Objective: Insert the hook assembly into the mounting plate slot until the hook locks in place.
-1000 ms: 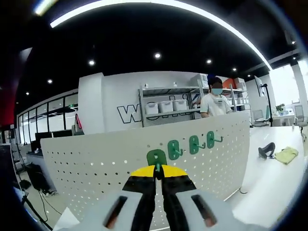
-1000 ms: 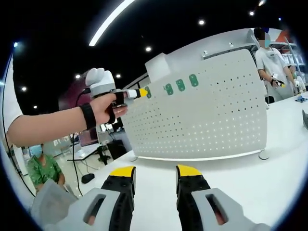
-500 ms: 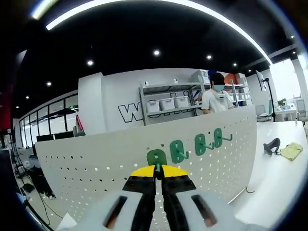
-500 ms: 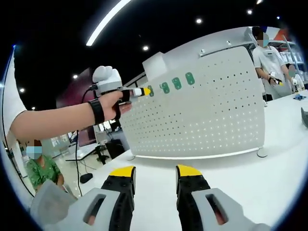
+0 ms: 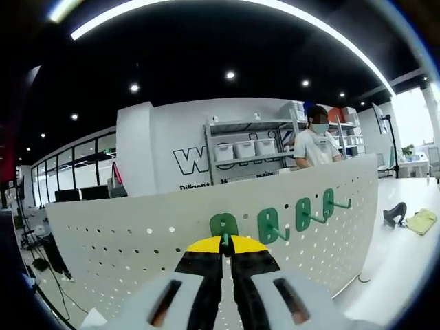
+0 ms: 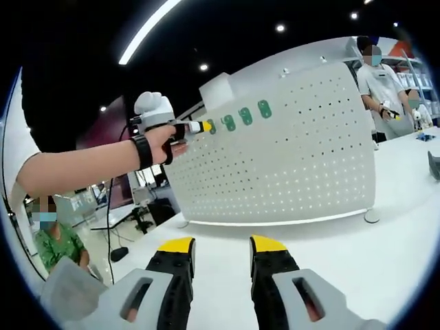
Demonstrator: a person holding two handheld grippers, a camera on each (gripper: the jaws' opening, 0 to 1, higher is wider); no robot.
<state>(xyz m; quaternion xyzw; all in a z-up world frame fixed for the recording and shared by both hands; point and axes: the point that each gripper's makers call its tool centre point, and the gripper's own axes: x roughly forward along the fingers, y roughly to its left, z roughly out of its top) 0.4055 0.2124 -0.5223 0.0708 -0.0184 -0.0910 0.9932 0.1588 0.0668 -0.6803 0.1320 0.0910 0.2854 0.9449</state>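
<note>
Since a second ago the pegboard [image 5: 137, 240] has slid rightward in the left gripper view, its three mounted hooks [image 5: 306, 213] drifting toward the right edge, so the camera has shifted. It stands upright on the white table [image 6: 385, 261], long axis across. The left gripper [image 5: 225, 242] stays clenched on a green hook [image 5: 223, 224], plate face against the board's top row, prong toward the camera. In the right gripper view a hand [image 6: 161, 141] holds it level at the board's upper left. The right gripper [image 6: 220, 249] hovers released above the table.
</note>
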